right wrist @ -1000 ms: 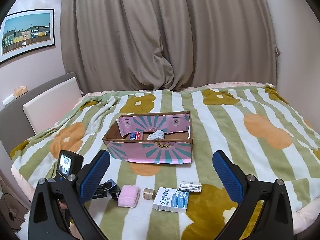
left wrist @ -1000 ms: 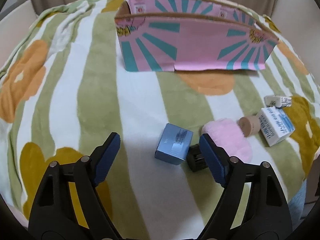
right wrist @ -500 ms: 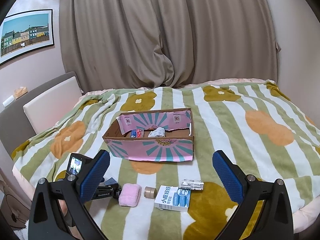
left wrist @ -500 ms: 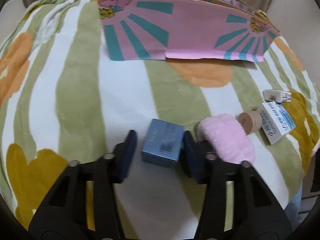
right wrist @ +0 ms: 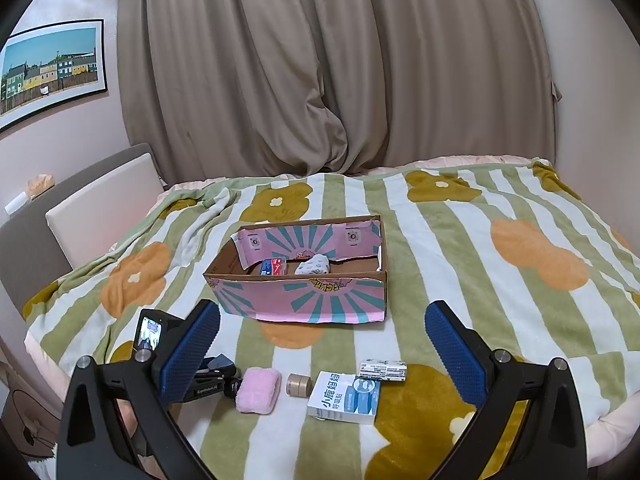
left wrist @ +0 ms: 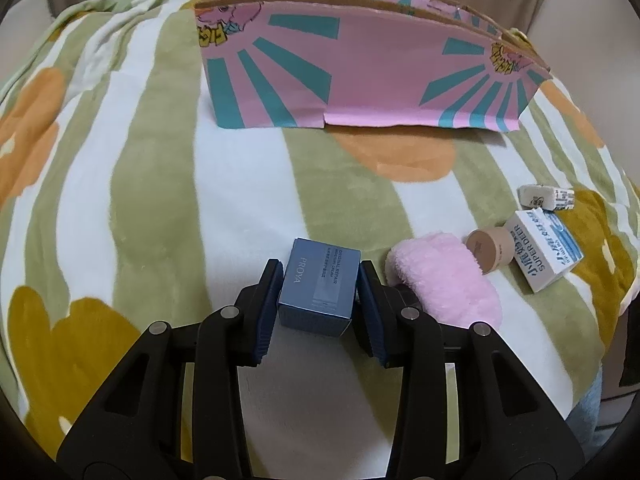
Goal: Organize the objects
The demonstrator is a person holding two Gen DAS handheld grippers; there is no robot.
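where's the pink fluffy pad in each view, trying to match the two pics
Left wrist view: the pink fluffy pad lies right of centre on the blanket, just right of the left gripper, which is shut on the blue box.
Right wrist view: the pad lies low and left of centre, inside the open right gripper.
Shared landmark: the round tan tape roll, immediately right of the pad.

A: Backdrop? B: Taupe curtains, drawn. Framed print of coloured houses on the left wall. A: Bedside? B: Padded headboard; an orange item on a shelf behind it, unidentified.
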